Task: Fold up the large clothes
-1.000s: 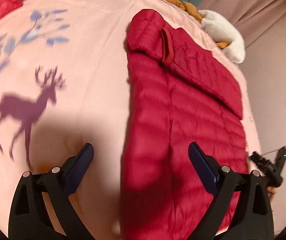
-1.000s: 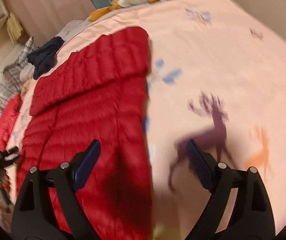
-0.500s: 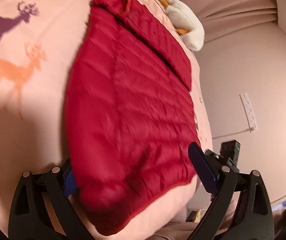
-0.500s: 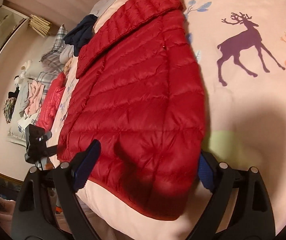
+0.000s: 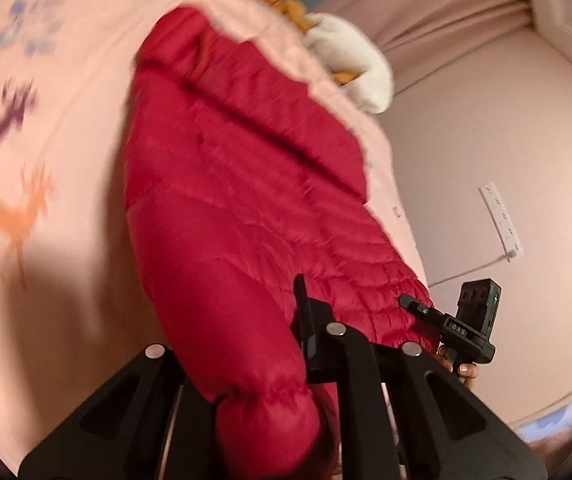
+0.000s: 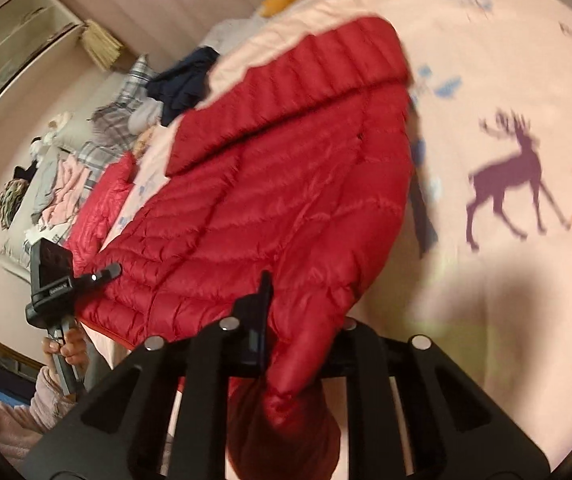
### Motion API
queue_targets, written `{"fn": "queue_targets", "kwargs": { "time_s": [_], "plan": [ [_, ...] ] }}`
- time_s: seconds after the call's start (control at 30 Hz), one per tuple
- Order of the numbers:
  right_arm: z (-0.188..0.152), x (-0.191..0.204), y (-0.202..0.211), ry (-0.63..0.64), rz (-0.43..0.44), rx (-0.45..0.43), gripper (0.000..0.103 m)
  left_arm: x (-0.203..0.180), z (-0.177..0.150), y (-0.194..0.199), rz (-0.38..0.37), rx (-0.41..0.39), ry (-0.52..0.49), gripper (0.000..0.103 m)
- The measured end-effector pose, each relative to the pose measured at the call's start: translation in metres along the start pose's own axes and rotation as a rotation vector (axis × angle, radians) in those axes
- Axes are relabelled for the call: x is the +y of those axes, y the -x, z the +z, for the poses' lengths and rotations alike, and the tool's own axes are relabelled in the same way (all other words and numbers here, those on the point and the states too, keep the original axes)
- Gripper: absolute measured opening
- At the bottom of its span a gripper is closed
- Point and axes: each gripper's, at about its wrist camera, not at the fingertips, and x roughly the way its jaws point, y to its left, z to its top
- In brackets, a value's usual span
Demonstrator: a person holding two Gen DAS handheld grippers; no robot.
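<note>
Red puffer jacket (image 5: 246, 184) lies flat on the pink deer-print bed (image 5: 66, 128), near hem bunched up off it. Left claw (image 5: 282, 344) and right claw (image 6: 286, 320) have both just been closing, each now clamped on a hem corner. Plush toy (image 5: 357, 68) at far edge; clothes pile (image 6: 66, 176) beyond.

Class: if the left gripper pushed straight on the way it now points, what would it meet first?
The red puffer jacket. The left gripper is already shut on its near hem, and the jacket's body fills the line ahead, lying on the pink bedspread. Depth is hard to judge.
</note>
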Motion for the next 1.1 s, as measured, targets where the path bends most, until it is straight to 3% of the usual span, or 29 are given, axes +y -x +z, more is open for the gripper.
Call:
{"fn": "queue_targets", "kwargs": {
  "time_s": [0.3, 0.6, 0.73, 0.83, 0.97, 1.1],
  "plan": [
    [0.015, 0.047, 0.083, 0.184, 0.132, -0.163, 0.013, -0.073, 0.01, 0.068, -0.077, -0.123, -0.279, 0.011],
    [0.013, 0.084, 0.164, 0.332, 0.327, -0.311, 0.016, -0.112, 0.005, 0.149, -0.234, -0.253, -0.415, 0.012],
    [0.025, 0.085, 0.169, 0.323, 0.366, -0.356, 0.021, -0.112, 0.008, 0.157, -0.24, -0.301, -0.4, 0.012],
    [0.044, 0.074, 0.143, 0.265, 0.32, -0.327, 0.021, -0.094, 0.024, 0.137, -0.217, -0.281, -0.314, 0.012],
    [0.086, 0.037, 0.081, 0.064, 0.262, -0.248, 0.021, -0.054, 0.062, 0.092, -0.138, -0.226, -0.136, 0.012],
    [0.116, 0.004, 0.02, -0.089, 0.185, -0.175, 0.021, -0.015, 0.096, 0.04, -0.013, -0.164, -0.007, 0.014]
  ]
}}
